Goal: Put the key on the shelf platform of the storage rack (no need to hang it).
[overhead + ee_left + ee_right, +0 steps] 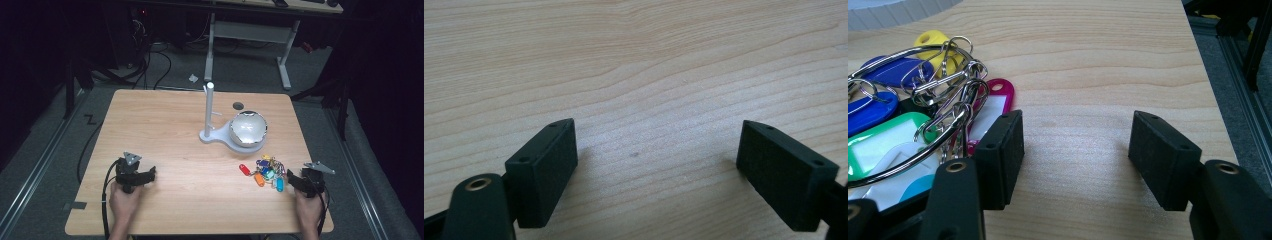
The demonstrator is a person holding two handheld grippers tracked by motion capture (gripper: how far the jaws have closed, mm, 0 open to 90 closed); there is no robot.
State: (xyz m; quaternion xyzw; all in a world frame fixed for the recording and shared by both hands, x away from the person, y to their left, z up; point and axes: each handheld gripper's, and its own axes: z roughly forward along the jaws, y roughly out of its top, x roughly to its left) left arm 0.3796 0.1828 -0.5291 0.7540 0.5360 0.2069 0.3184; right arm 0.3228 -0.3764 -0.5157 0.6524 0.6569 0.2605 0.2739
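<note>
With the right claw [296,181] released just beside the key-tag bunch [265,172] at its nine o'clock on the table [165,125], closing might snag one loose ring and drag the tangle.

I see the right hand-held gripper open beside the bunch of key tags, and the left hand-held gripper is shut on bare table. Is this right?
Not fully. The left hand-held gripper is open, not shut: the left gripper view shows its jaws wide apart over bare table. The rest holds: the right hand-held gripper is open beside the bunch of key tags.
</note>
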